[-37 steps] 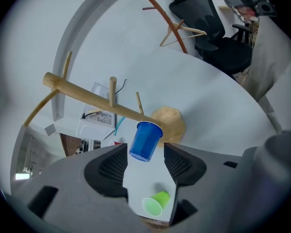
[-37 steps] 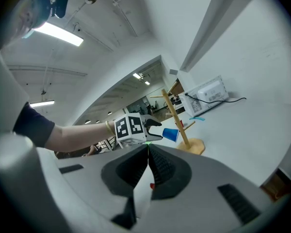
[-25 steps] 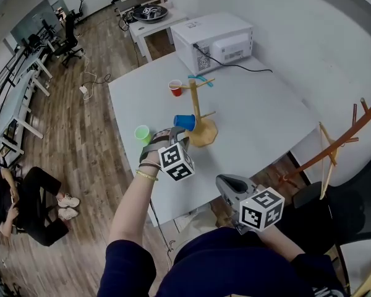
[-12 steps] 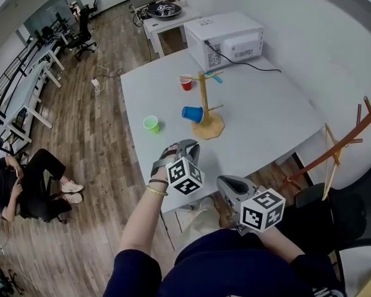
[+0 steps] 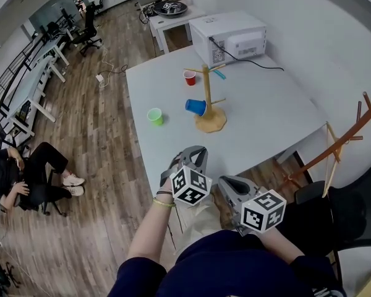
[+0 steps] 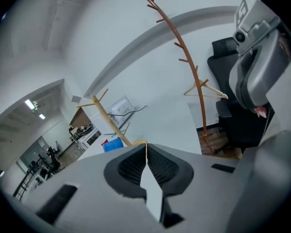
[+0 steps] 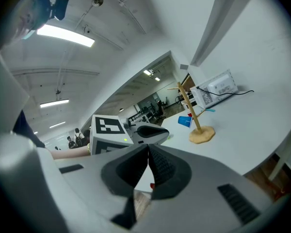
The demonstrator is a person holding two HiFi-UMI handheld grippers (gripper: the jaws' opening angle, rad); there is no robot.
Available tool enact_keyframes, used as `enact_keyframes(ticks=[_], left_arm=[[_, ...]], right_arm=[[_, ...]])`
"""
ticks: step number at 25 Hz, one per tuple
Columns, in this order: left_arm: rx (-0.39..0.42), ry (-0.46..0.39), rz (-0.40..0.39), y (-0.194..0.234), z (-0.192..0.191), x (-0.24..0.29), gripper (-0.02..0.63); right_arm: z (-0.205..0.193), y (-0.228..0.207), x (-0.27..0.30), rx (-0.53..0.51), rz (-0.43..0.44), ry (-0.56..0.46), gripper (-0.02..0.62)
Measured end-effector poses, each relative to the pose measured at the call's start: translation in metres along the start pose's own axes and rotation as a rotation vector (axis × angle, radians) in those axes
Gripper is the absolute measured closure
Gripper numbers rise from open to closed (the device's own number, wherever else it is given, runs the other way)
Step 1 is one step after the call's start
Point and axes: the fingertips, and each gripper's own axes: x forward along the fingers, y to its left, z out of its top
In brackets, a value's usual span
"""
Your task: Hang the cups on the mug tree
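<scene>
The wooden mug tree (image 5: pixel 206 98) stands on the white table (image 5: pixel 266 116). A red cup (image 5: pixel 189 77) is on its upper left peg and a blue cup (image 5: pixel 196 107) lies sideways on a lower left peg. A green cup (image 5: pixel 154 116) stands alone on the table, left of the tree. My left gripper (image 5: pixel 196 150) hovers at the table's near edge, well short of the cups; its jaws are closing the last bit and the pads meet on nothing. My right gripper (image 5: pixel 227 182) is beside it, off the table, shut and empty. The left gripper view shows the tree (image 6: pixel 105 118) and blue cup (image 6: pixel 114 144) past the jaws.
A white microwave (image 5: pixel 230 39) with a black cable stands at the table's far end. A wooden coat rack (image 5: pixel 343 138) and a dark chair are to the right. At far left a person (image 5: pixel 18 178) sits over wooden floor with desks and office chairs behind.
My left gripper has drawn back from beside the tree to the table's near edge and its jaws have shut. The blue cup stays on the lower peg. The right gripper has hardly moved.
</scene>
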Motion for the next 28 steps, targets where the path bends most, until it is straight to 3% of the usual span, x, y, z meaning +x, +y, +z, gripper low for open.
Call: enact_keyframes(ticks=[9,28], left_arm=[[-0.22,-0.088,0.031,-0.023,0.005,-0.04,0.586],[-0.39,-0.178,0.067,-0.078,0.011,-0.097,0.586]], right_arm=[[-0.017,0.014,-0.016,-0.016,-0.001,0.005,0.566],[-0.043,0.031,-0.045,-0.059,-0.002,0.018,0.566]])
